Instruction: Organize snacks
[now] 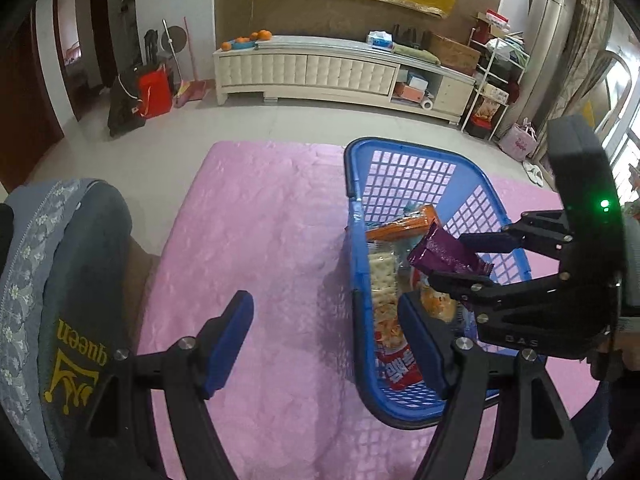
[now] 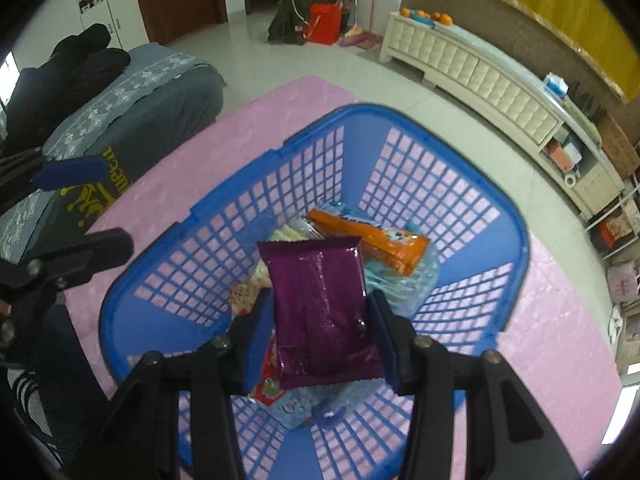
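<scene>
Basket (image 2: 516, 216) on the pink mat already holds several snack packs. Right gripper (image 2: 320, 332) clamps a purple packet (image 2: 320, 304) above it, not yet dropped. Left gripper (image 1: 324, 340) hangs open and empty beside.

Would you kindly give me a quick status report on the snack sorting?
Right gripper shut on purple packet, over blue basket. Left gripper open, empty, at basket's side. Nothing blocking.

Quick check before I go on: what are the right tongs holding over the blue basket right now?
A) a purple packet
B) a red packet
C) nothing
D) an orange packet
A: the right tongs grip the purple packet by both long edges above the blue basket.
</scene>
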{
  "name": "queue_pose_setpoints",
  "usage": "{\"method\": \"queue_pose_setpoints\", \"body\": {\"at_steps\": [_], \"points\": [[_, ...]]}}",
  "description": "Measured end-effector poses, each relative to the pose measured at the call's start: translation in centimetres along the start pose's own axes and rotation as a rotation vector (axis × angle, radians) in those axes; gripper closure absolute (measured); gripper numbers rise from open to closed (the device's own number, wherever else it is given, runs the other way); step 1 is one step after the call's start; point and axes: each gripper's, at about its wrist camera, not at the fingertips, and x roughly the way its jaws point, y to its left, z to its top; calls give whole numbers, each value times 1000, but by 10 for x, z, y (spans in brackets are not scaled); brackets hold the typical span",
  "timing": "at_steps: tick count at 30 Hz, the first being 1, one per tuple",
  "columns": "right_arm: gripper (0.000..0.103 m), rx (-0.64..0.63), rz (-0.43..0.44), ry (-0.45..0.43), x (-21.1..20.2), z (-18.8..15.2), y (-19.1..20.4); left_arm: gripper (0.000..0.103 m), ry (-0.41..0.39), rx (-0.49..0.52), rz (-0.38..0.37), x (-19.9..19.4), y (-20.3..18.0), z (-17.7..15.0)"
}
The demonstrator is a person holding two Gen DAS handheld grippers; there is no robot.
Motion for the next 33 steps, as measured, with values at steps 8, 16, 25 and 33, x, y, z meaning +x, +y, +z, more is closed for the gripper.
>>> {"method": "queue_pose_setpoints", "body": {"at_steps": [8, 16, 25, 33], "points": [[28, 47, 21, 6, 8, -5, -6, 30, -5, 4, -16, 4, -2, -7], [17, 182, 74, -104, -39, -41, -15, 30, -72, 6, -35, -21, -18, -23], [17, 391, 7, -348, -140, -140, -17, 30, -286, 47, -32, -84, -85, -72], [3, 395, -98, -504, -218, -203, -4, 19, -468, 113, -38, -146, -142, -109]]}}
